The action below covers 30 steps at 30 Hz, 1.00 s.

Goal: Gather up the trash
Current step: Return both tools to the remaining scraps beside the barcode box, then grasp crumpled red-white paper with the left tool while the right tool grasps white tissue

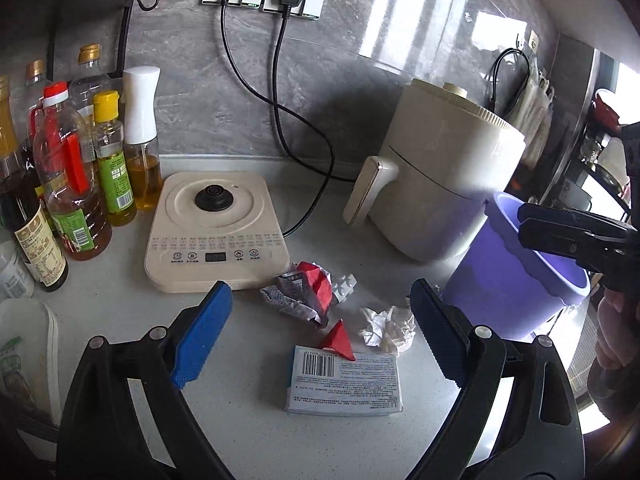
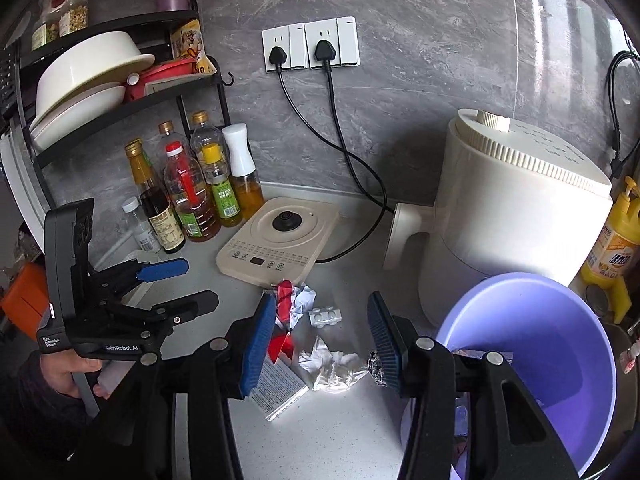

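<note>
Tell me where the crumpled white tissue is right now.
The crumpled tissue lies on the counter between the flat barcode box and the purple bin, in front of the open left gripper.

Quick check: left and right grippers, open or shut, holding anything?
Left gripper: open, empty, above the barcoded box.
Right gripper: open, empty, beside the purple bin.

Lilac bin; red-silver wrapper; white tissue; barcoded pale-blue box; blue claw pads.
</note>
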Tool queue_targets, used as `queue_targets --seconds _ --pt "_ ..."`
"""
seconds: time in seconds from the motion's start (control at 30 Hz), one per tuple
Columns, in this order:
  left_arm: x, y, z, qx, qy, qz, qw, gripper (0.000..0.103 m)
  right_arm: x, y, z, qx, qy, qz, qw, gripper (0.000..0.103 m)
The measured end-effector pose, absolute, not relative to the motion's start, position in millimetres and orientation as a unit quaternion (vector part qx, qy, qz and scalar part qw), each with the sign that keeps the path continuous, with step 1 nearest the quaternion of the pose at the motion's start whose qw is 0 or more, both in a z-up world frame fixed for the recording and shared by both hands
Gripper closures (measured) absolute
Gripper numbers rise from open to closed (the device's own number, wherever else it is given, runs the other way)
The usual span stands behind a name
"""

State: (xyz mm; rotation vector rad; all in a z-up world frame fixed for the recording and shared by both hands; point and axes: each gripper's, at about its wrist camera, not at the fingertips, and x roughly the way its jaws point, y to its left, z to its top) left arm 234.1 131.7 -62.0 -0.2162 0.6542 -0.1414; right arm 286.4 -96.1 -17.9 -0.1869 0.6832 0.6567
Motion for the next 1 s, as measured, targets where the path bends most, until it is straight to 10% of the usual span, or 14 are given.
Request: queue_targets --seconds 1.0 --pt "327.6 135.1 -142.4 -0.163 0.413 -0.101 0.89 0.028 353.7 -33.0 -152.9 -0.148 0.498 0.274 0.809 0.072"
